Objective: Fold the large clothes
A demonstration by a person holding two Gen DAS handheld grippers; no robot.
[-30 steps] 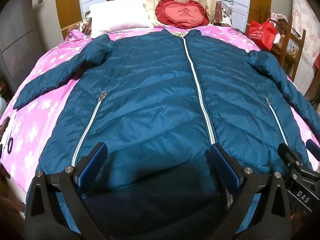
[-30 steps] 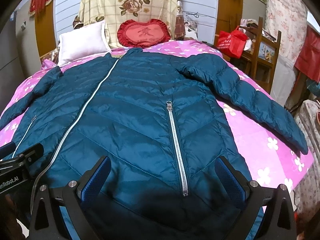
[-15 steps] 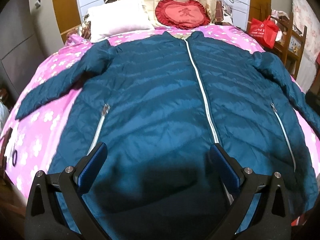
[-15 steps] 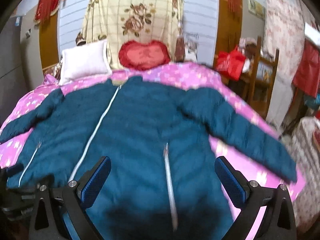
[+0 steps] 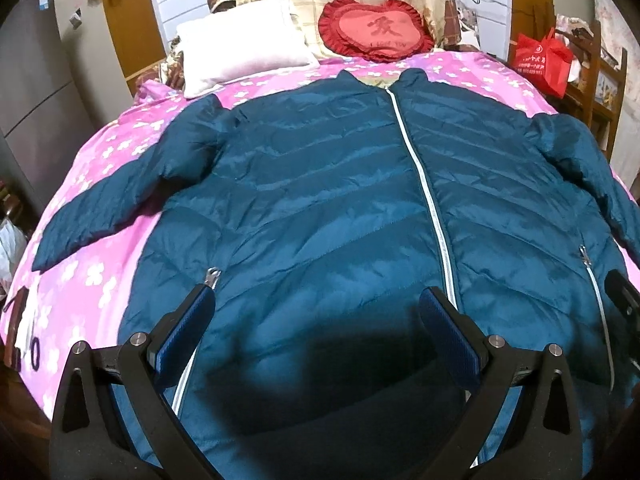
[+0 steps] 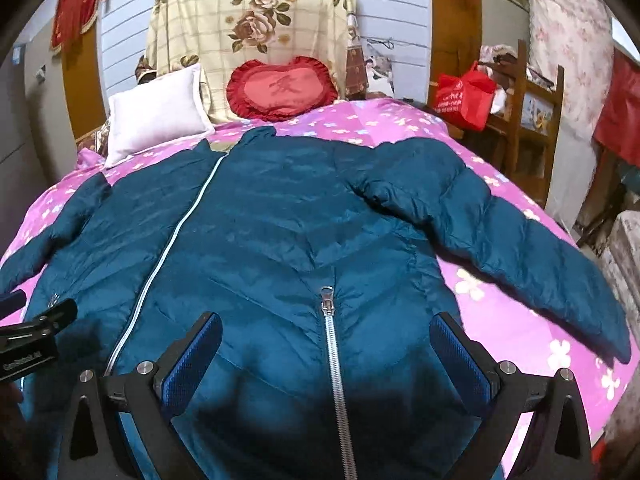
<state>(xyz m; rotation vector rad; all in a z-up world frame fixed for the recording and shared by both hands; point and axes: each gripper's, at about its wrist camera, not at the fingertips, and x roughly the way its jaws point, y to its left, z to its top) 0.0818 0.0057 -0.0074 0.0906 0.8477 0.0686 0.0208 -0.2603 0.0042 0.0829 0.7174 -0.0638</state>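
Note:
A large teal puffer jacket (image 5: 320, 208) lies face up and zipped on a pink flowered bed (image 5: 104, 148), sleeves spread to both sides. It also shows in the right wrist view (image 6: 288, 232). My left gripper (image 5: 316, 320) is open and empty over the jacket's lower left part, near its left pocket zip (image 5: 212, 276). My right gripper (image 6: 326, 344) is open and empty over the lower right part, astride the right pocket zip (image 6: 332, 344). The jacket's right sleeve (image 6: 520, 248) stretches towards the bed's right edge. The hem is hidden beneath both grippers.
A white pillow (image 5: 240, 56) and a red heart cushion (image 5: 376, 32) lie at the bed's head. A red bag (image 6: 464, 94) sits on a wooden chair (image 6: 536, 120) to the right. A grey cabinet (image 5: 36, 92) stands at left.
Both grippers have pulled back and up from the jacket, so more of the bed and the collar shows. Both stay open; the jacket has not moved.

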